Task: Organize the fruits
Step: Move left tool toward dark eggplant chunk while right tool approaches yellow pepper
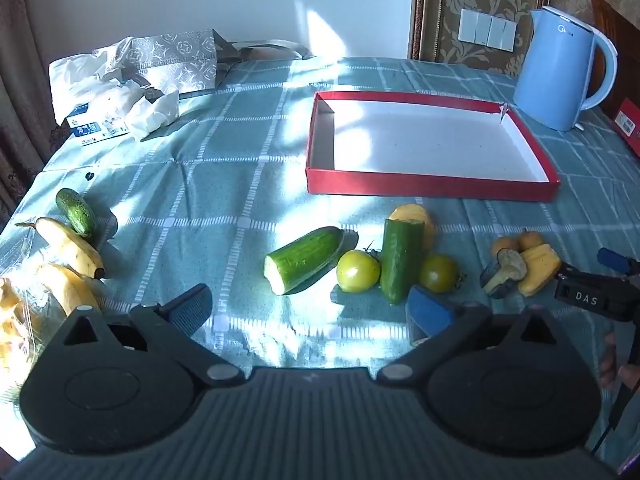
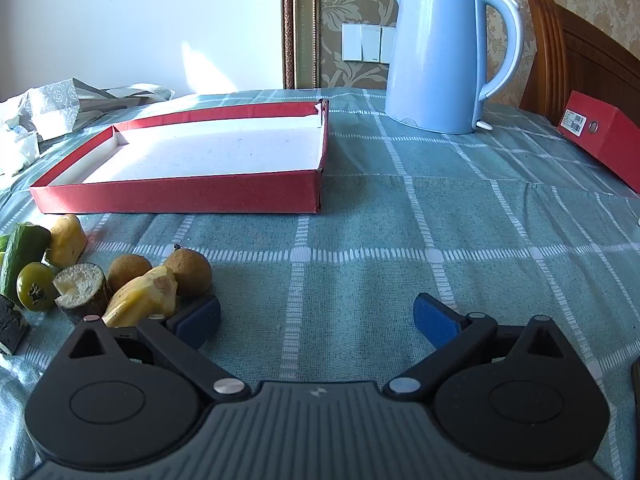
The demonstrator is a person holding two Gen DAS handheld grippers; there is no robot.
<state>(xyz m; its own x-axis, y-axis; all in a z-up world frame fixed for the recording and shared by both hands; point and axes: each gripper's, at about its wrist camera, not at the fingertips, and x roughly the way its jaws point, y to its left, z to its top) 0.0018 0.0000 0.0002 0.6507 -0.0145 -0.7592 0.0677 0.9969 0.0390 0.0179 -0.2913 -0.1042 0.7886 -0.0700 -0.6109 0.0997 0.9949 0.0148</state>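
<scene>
A shallow red box (image 1: 432, 187) with a white inside lies empty on the checked cloth; it also shows in the right wrist view (image 2: 180, 198). In front of it lie two cut cucumber pieces (image 1: 304, 258) (image 1: 401, 260), two green tomatoes (image 1: 357, 271) (image 1: 438, 273), a yellow piece (image 1: 538, 268), a dark-skinned stub (image 2: 82, 290) and two brown round fruits (image 2: 190, 270). Bananas (image 1: 72, 250) and a small cucumber (image 1: 75, 211) lie at the left. My left gripper (image 1: 310, 312) is open and empty just short of the cucumbers. My right gripper (image 2: 316, 320) is open and empty beside the yellow piece (image 2: 144, 298).
A blue electric kettle (image 2: 436, 56) stands behind the box at the right. A red carton (image 2: 604, 140) lies at the far right by a wooden chair. Bags and tissue packs (image 1: 132, 80) crowd the far left corner.
</scene>
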